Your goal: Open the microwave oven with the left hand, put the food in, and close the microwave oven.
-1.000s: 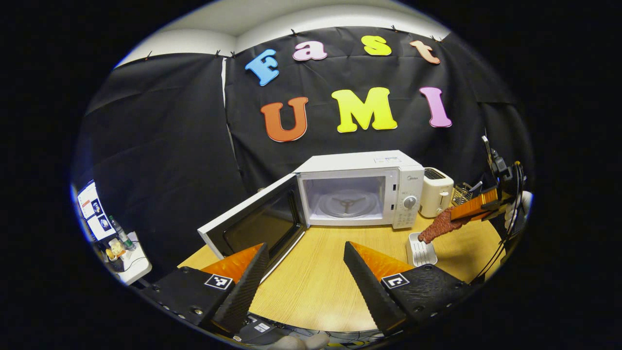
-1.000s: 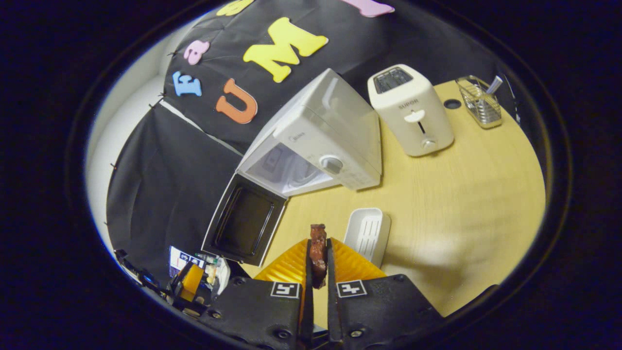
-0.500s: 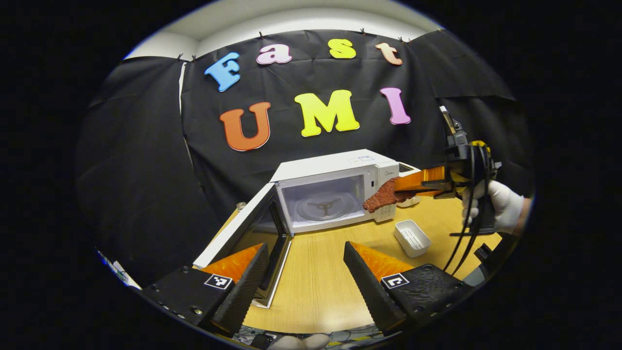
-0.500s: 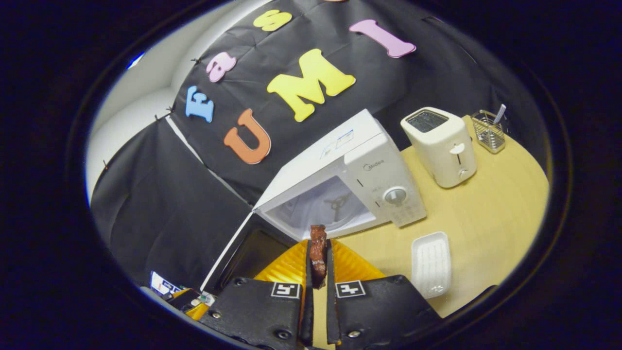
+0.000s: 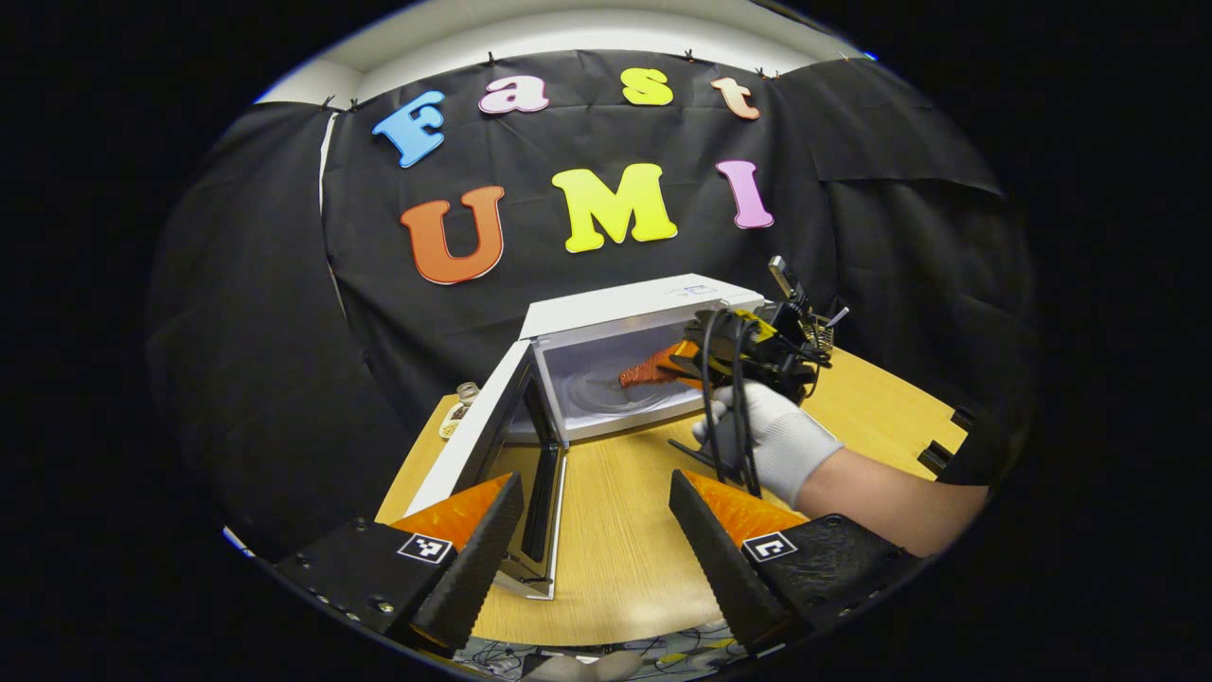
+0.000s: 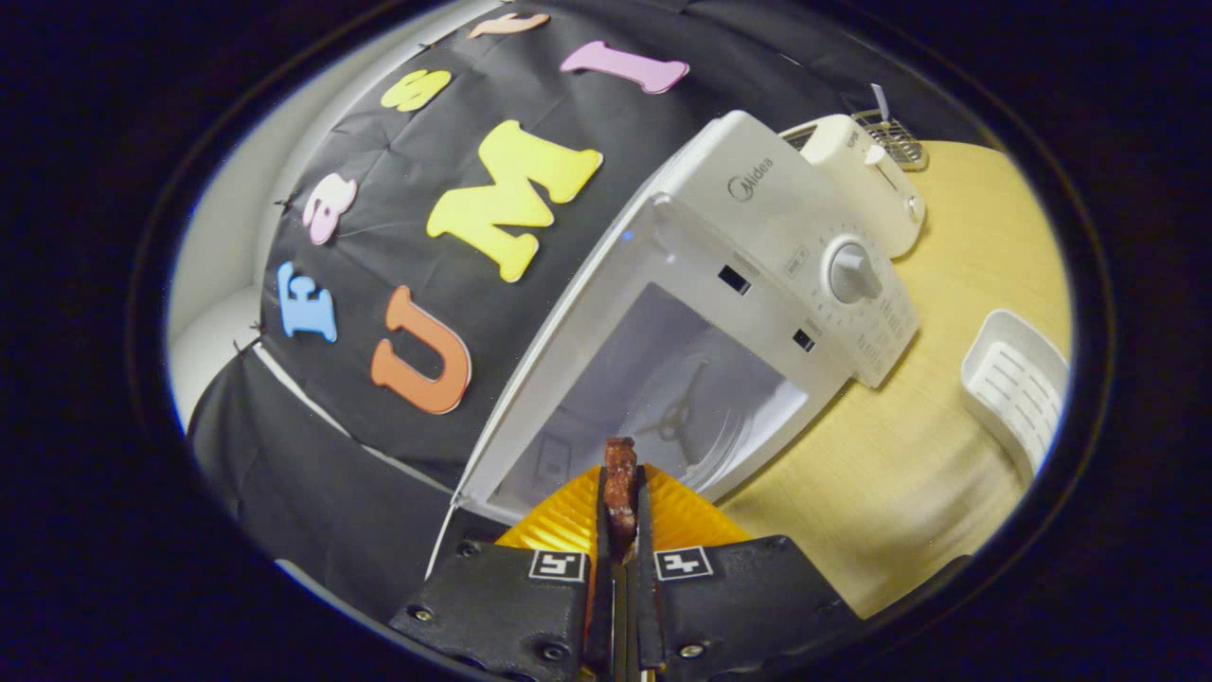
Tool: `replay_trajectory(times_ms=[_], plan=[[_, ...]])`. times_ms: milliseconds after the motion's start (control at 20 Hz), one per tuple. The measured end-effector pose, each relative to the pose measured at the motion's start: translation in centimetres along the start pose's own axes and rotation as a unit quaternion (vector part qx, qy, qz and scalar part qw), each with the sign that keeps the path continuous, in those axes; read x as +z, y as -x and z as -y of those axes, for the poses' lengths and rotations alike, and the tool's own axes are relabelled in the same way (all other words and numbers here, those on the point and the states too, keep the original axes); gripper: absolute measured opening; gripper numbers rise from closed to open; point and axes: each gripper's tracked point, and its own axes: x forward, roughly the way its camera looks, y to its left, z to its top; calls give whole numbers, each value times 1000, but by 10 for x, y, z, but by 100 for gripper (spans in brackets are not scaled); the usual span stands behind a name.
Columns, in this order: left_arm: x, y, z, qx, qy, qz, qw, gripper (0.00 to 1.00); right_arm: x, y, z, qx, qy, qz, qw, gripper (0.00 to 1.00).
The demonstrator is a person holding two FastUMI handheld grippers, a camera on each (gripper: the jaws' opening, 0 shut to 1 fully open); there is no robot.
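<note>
microwave oven [image 6: 757,246] | brand "Midea" on front panel, by the dial

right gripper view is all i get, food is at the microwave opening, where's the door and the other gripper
Observer: In the left gripper view the microwave door stands swung wide open, and the left gripper hangs open above the table, beside the door's edge.
Operator: how far in is the food
Observer: From that side, the tip of the food is past the microwave opening, above the glass turntable, not resting on it.
Operator: who's holding my gripper
Observer: A white-gloved hand holds the right gripper, with black cables hanging in front of the glove.
</note>
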Motion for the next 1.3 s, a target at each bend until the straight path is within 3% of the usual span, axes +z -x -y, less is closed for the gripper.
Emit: replay_trajectory(times_ms=[200,400,600,650,700,750,800,850,950,1000,1050,1100,1200,1250,1300], plan=[[-14,-9,-15,12,11,-4,1000,95,-24,-63,10,-35,-34,14,999,13],[-19,-17,-27,29,21,-6,999,95,-29,-104,21,-53,-17,37,998,13],[-23,-19,-33,38,34,-13,999,95,-32,-123,22,-66,55,58,995,15],[-23,-18,-34,39,39,-13,998,95,-29,-121,28,-82,92,64,990,6],[-23,-17,-34,41,43,-14,998,95,-27,-121,34,-94,126,66,985,21],[-21,-18,-34,45,43,-12,998,95,-25,-120,36,-103,155,67,980,25],[-21,-19,-35,49,42,-13,998,96,-22,-119,37,-107,171,64,977,23],[-24,-19,-35,52,42,-15,998,95,-21,-117,34,-103,181,64,976,35],[-18,-17,-35,57,41,-8,998,95,-13,-114,36,-119,217,68,967,39],[-14,-16,-34,58,39,-4,998,95,-11,-112,39,-131,240,73,959,49],[-13,-16,-34,60,36,-1,998,95,-9,-111,37,-131,256,76,955,48],[-13,-16,-34,62,36,0,997,95,-8,-111,29,-120,266,77,953,66],[-12,-16,-34,64,38,3,997,95,-7,-105,24,-110,276,72,952,71],[-11,-15,-34,64,39,2,997,95,-6,-99,23,-109,285,73,949,82],[-9,-14,-34,66,40,4,997,95,-5,-96,22,-105,293,71,948,84]])
